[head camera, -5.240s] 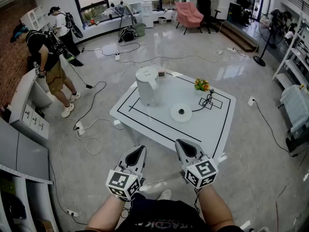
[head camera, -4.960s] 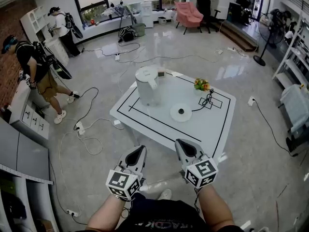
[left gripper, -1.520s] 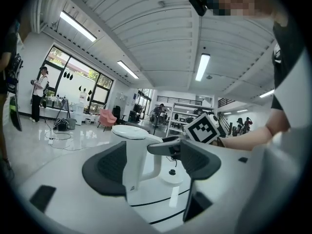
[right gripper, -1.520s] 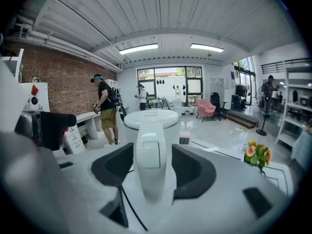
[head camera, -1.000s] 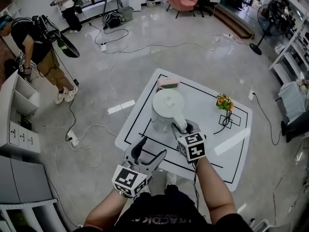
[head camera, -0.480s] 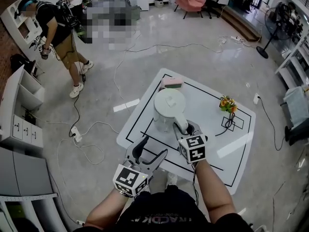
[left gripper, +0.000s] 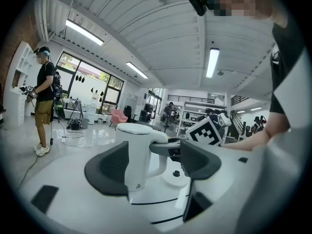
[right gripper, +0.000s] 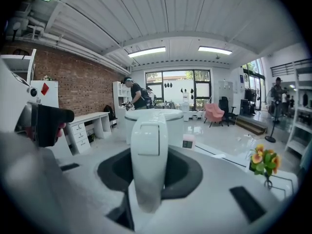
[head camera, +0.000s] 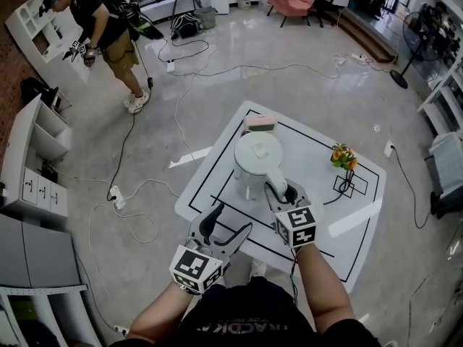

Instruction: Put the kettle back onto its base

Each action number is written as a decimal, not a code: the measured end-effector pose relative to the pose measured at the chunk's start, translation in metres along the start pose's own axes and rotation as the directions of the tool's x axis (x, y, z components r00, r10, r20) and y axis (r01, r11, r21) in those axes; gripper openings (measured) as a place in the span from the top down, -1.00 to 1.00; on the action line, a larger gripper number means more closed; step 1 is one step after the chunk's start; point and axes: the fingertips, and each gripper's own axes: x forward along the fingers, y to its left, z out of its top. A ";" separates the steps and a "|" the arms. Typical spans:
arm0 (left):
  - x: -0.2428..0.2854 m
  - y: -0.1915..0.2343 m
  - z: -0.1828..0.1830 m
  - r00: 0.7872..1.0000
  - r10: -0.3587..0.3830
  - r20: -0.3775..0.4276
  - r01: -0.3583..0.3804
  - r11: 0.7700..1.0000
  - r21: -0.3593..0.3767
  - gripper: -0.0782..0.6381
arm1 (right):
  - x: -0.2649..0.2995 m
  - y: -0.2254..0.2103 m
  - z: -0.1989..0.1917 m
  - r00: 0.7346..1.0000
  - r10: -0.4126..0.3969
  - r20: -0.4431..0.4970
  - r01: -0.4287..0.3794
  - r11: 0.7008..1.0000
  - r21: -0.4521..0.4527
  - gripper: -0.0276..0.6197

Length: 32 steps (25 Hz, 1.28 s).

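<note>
**Two grippers at the table, kettle beside its base**

Glossy grey floor [head camera: 145,121] strewn with cables, and a person [head camera: 105,27] stands off by the shelves. The white table [head camera: 340,215] carries black lines, a small flower posy [head camera: 341,155] and a pink box [head camera: 260,123]. Both forearms reach forward. The right gripper [head camera: 286,192] is clamped on the handle [right gripper: 148,165] of the white kettle [head camera: 257,161], which is upright just beside its round base [left gripper: 176,175]. The left gripper [head camera: 230,220] hovers at the near edge with its jaws wide apart, holding nothing.

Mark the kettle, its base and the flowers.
kettle [head camera: 258,152], head view, middle of the lid.
base [left gripper: 168,179], left gripper view, top of the white disc.
flowers [head camera: 341,155], head view, on the blooms.
</note>
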 end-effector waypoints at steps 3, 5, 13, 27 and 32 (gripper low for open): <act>0.006 -0.006 0.002 1.000 -0.011 0.001 0.011 1.000 0.004 -0.15 | -0.007 -0.007 0.003 1.000 -0.012 0.013 0.012 1.000 -0.002 0.55; 0.009 -0.010 0.005 1.000 -0.022 0.004 0.022 1.000 0.009 -0.15 | -0.013 -0.012 0.005 1.000 -0.024 0.018 0.024 1.000 -0.007 0.55; 0.025 -0.036 0.010 0.995 -0.099 0.005 0.099 0.995 0.030 -0.15 | -0.053 -0.043 0.013 0.992 -0.109 0.061 0.108 0.994 0.028 0.55; 0.043 -0.094 0.008 0.962 -0.272 -0.016 0.273 0.960 0.058 -0.15 | -0.142 -0.091 0.000 0.947 -0.308 0.088 0.301 0.950 0.082 0.55; 0.041 -0.110 0.006 0.949 -0.314 -0.030 0.315 0.947 0.061 -0.15 | -0.164 -0.100 -0.012 0.929 -0.362 0.075 0.352 0.928 0.119 0.55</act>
